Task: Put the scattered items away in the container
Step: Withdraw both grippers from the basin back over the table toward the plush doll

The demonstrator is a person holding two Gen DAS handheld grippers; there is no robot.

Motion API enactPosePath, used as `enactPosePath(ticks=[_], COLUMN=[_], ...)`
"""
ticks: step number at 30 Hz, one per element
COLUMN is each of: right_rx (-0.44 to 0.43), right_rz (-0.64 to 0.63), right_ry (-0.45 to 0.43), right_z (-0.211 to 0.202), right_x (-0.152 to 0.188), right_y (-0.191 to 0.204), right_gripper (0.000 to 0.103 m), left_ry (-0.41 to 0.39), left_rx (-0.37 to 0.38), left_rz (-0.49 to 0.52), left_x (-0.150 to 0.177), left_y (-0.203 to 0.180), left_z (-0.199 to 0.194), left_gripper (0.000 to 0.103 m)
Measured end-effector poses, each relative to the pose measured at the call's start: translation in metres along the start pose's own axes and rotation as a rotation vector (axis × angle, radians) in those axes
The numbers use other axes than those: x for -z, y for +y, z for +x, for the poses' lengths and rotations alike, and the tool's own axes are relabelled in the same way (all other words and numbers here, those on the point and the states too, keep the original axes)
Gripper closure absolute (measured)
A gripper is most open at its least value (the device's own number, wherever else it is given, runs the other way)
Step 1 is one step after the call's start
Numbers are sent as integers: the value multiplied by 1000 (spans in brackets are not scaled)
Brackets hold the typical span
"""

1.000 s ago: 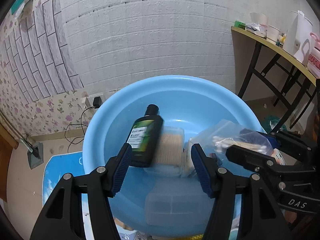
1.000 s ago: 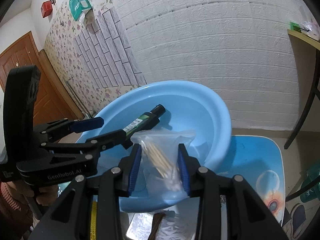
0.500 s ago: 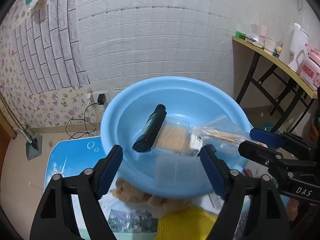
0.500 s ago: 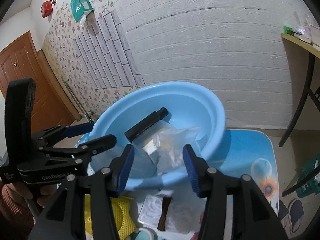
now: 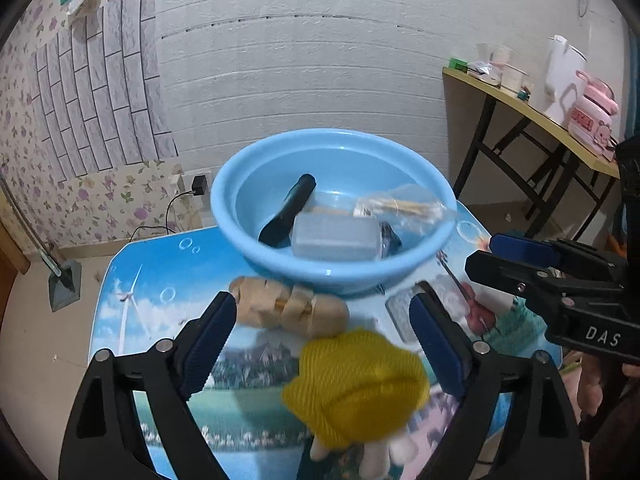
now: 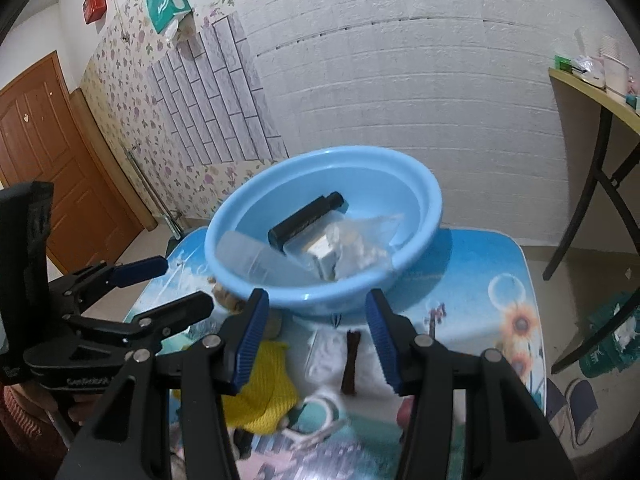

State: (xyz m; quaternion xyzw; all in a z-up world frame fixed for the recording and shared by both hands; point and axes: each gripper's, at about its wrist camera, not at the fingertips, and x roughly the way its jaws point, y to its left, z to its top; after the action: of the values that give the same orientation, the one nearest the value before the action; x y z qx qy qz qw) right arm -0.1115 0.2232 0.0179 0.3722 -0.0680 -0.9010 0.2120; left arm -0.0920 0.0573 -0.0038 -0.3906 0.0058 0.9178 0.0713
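Both grippers have pulled back from the blue basin (image 5: 332,276), and the bag of swabs (image 5: 404,208) released a moment ago now lies inside it beside the black bottle (image 5: 290,212) and clear box (image 5: 334,238). The left gripper (image 5: 324,340) and right gripper (image 6: 316,336) hover with jaws spread, empty. In front of the basin on the bench (image 5: 160,264), the wooden toy (image 5: 288,308), yellow knitted piece (image 5: 356,384) and brown stick (image 6: 351,360) remain, crowded close together.

Both cameras sit low behind their own open fingers and look forward and down at the table, the left one seeing the blue bowl (image 5: 334,216) near at 12 o'clock, the right one seeing that same bowl (image 6: 324,232) and the same yellow knit thing (image 6: 266,388) at 7 o'clock.
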Motion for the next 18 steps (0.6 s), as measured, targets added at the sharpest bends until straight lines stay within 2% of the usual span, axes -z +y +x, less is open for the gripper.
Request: enactPosePath(ticks=[6, 9, 13, 18], right_rx=[19, 45, 64, 57], right_rz=[-16, -37, -15, -1], right_ry=[34, 22, -39, -18], right_z=[-8, -14, -30, -33], right_x=[17, 22, 23, 27], right_y=[15, 27, 30, 32], right_gripper=[53, 53, 53, 53], left_ry=[7, -11, -30, -39], left_rx=[27, 22, 21, 17], left_rz=[-4, 13, 3, -26], left_x=[20, 28, 34, 42], left_y=[-2, -3, 2, 12], left_z=[-16, -27, -38, -44], left_gripper=[14, 9, 7, 5])
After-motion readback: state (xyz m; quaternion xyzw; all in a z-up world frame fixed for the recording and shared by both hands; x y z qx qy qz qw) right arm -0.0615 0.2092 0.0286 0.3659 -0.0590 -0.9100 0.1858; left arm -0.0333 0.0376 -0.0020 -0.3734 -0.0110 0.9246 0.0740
